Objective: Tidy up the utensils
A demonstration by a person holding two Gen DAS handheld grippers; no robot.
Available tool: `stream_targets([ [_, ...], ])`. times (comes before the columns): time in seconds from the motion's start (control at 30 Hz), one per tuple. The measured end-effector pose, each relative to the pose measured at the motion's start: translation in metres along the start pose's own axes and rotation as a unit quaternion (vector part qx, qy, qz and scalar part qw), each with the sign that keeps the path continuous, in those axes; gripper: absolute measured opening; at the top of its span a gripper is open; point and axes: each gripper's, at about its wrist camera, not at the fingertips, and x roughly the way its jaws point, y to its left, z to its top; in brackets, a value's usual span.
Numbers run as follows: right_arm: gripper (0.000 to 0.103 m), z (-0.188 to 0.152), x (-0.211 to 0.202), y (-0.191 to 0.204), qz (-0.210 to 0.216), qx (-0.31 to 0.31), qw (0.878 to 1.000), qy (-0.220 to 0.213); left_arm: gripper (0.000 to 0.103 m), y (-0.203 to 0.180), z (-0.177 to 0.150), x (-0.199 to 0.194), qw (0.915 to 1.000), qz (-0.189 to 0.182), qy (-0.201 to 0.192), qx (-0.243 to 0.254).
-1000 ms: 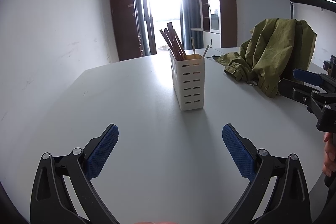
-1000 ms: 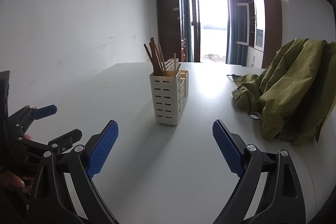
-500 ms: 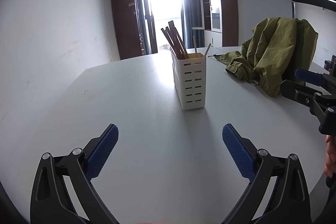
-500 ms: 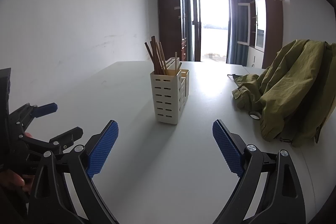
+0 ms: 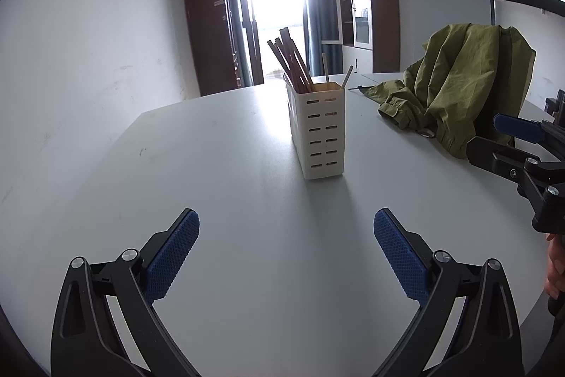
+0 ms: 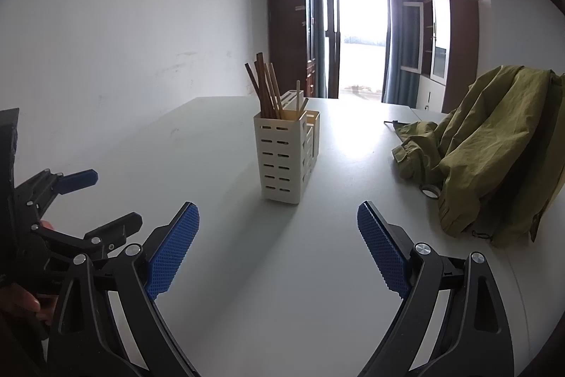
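Facing utensil holder [image 5: 319, 133]; left gripper [image 5: 286, 246], right gripper [image 6: 279, 251] (both spread, empty).

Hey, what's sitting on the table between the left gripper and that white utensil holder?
Nothing: in the left wrist view, only bare white table lies between the open left gripper and the utensil holder.

No text, label, brand, number or sign can be read in either view. Pale patches on the dark cabinet doors [image 6: 300, 9] at the far end of the room may be stickers, but they are too small to read.
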Motion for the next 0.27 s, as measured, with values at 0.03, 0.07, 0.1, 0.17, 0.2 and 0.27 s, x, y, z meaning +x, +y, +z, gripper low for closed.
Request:
stream_targets([
  [0.03, 0.092, -0.0002, 0.0011, 0.0, 0.0, 0.0, 1.0, 0.001, 0.097, -0.0007, -0.0001, 0.0007, 1.0, 0.001, 0.001, 0.001],
  [0.07, 0.092, -0.0004, 0.0017, -0.0001, -0.001, 0.0, 1.0, 0.003, 0.097, -0.0014, -0.0002, 0.0012, 1.0, 0.001, 0.003, 0.002],
  [0.1, 0.092, -0.0006, 0.0023, -0.0002, -0.001, 0.0, 1.0, 0.004, 0.097, -0.0022, -0.0004, 0.0017, 1.0, 0.001, 0.004, 0.003],
  [0.17, 0.092, -0.002, 0.0039, 0.0011, 0.0, -0.002, 1.0, 0.005, 0.097, -0.0026, -0.0012, 0.0029, 1.0, 0.003, 0.006, 0.003],
  [0.2, 0.092, -0.0024, 0.0041, 0.0016, 0.001, -0.003, 1.0, 0.006, 0.097, -0.0025, -0.0014, 0.0036, 1.0, 0.003, 0.007, 0.003],
  [0.27, 0.092, -0.0029, 0.0047, 0.0022, 0.001, -0.004, 1.0, 0.007, 0.097, -0.0021, -0.0015, 0.0042, 1.0, 0.002, 0.009, 0.002],
])
